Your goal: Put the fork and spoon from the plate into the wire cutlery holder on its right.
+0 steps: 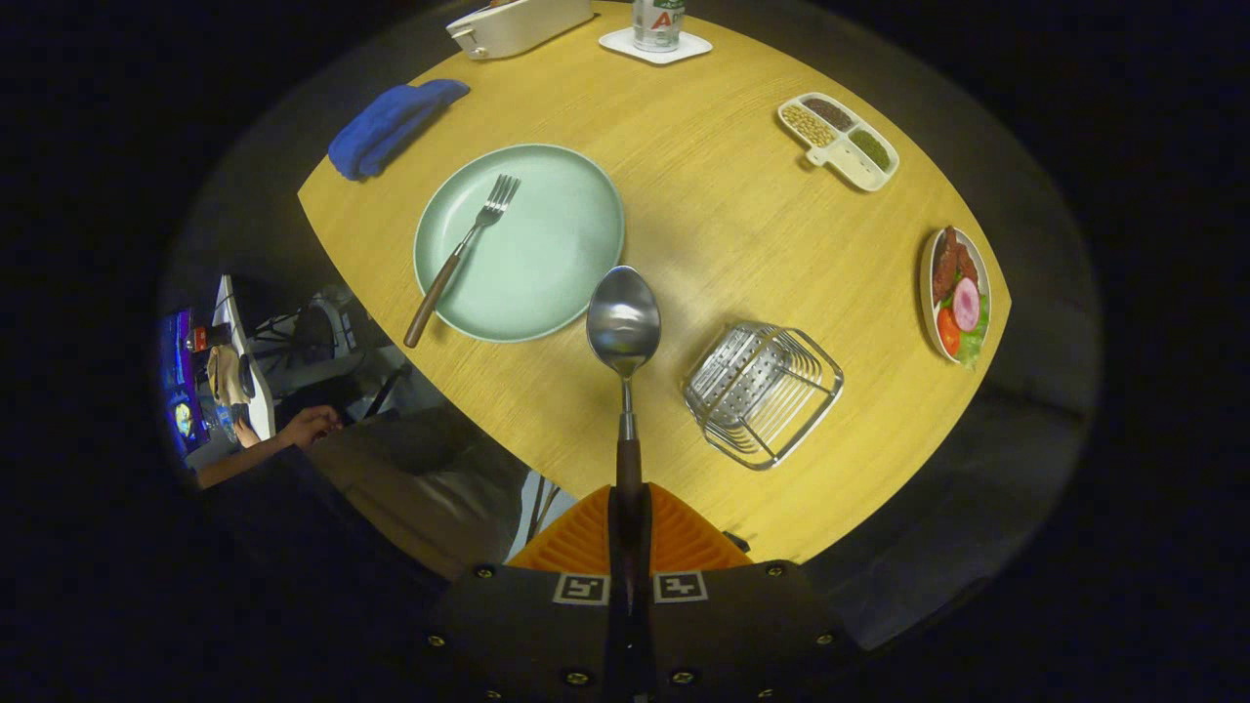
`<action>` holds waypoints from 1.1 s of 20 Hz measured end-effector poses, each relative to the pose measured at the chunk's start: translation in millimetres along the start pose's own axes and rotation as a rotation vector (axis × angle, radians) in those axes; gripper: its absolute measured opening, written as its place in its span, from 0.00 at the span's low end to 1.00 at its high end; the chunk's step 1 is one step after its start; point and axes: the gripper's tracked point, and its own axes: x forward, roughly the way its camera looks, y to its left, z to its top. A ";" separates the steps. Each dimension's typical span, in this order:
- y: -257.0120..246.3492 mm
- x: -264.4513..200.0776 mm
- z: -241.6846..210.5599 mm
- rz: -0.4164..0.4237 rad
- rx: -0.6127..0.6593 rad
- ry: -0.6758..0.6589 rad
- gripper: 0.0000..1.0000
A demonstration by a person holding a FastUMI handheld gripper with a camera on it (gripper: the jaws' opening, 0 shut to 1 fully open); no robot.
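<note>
My gripper (628, 522) is shut on the dark wooden handle of a spoon (624, 332), and holds it high above the table. The spoon's steel bowl points ahead of the fingers, over the near right rim of the pale green plate (557, 244). A fork (459, 256) with a wooden handle lies on the plate's left side, tines pointing away and handle sticking out over the near rim. The wire cutlery holder (764, 392) stands on the table to the right of the plate and just right of the spoon, nothing in it.
On the round wooden table (723, 234) lie a blue cloth (391, 125) far left, a white box (518, 24), a can on a coaster (656, 39), a divided dish of beans (840, 140) and a plate of food (957, 295) at right. A person's hand (308, 427) shows below left.
</note>
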 end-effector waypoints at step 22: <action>-82.2 18.6 -25.9 -0.098 0.031 0.264 0.02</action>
